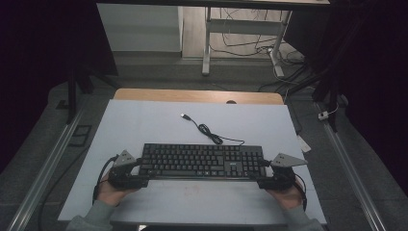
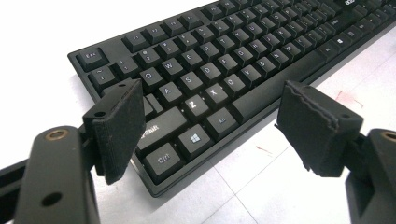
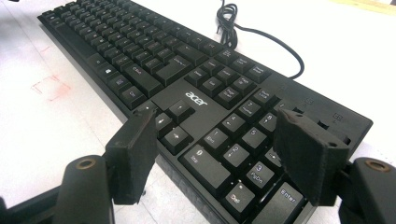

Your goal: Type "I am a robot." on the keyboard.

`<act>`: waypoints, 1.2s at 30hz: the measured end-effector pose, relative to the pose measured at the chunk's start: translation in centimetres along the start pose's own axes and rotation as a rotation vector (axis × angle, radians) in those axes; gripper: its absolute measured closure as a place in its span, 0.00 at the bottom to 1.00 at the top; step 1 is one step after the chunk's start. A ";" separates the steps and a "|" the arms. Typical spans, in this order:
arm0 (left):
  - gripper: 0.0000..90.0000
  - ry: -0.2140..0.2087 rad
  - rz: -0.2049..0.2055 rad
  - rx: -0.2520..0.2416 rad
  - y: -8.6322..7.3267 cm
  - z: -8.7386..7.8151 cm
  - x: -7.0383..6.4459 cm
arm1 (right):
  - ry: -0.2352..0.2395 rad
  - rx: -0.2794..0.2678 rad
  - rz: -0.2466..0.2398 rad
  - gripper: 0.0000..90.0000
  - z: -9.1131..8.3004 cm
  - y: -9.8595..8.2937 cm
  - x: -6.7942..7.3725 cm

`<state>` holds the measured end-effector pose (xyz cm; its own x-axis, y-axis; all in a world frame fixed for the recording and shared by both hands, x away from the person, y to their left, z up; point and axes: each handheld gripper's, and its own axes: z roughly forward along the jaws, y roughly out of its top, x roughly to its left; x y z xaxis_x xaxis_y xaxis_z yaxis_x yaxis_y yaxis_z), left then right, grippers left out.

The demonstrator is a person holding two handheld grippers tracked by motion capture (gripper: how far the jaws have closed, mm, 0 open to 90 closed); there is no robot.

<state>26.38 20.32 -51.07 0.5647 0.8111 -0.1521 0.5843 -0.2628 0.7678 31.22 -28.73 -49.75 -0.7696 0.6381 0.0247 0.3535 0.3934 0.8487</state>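
I see a black keyboard (image 1: 202, 161) lying flat on a white table (image 1: 144, 125), its long side running left to right, close to the near edge where my hands come in. Its cable (image 1: 211, 134) leaves the far edge, makes a small bundled loop and ends in a USB plug (image 1: 184, 116) farther back on the table.

My left gripper (image 1: 137, 168) sits at the keyboard's left end and my right gripper (image 1: 263, 169) at its right end. Each is held in a hand (image 1: 109, 192) coming from the bottom of the high view, with a grey plate on top.

In the left gripper view, the keyboard (image 2: 224, 70) runs away diagonally and its near left corner lies between the jaws. The left gripper (image 2: 224, 128) is wide open: one pad hangs over the keys beside the Shift and Ctrl keys, the other hangs over the bare table in front of the keyboard's near edge. I cannot tell whether either pad touches.

In the right gripper view, the keyboard (image 3: 196, 88) shows its number pad and arrow keys nearest to me. The right gripper (image 3: 219, 154) is also wide open: one pad stands at the near edge by the arrow keys, the other is over the number pad near the right end. Nothing is clamped. A faint red mark (image 3: 50, 87) shows on the table in front of the keyboard.
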 end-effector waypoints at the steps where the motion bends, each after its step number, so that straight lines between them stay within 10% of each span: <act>1: 0.26 0.001 0.000 -0.001 0.0 0.0 0.0 | 0.001 -0.001 0.000 0.34 0.0 0.0 0.0; 36: 0.29 0.008 0.000 -0.007 0.5 -0.1 0.0 | 0.021 -0.020 -0.017 0.36 0.8 1.7 1.2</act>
<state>26.63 20.26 -50.58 0.5603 0.8151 -0.1474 0.5803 -0.2592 0.7721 31.31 -26.83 -48.72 -0.7864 0.6173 0.0209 0.3297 0.3909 0.8593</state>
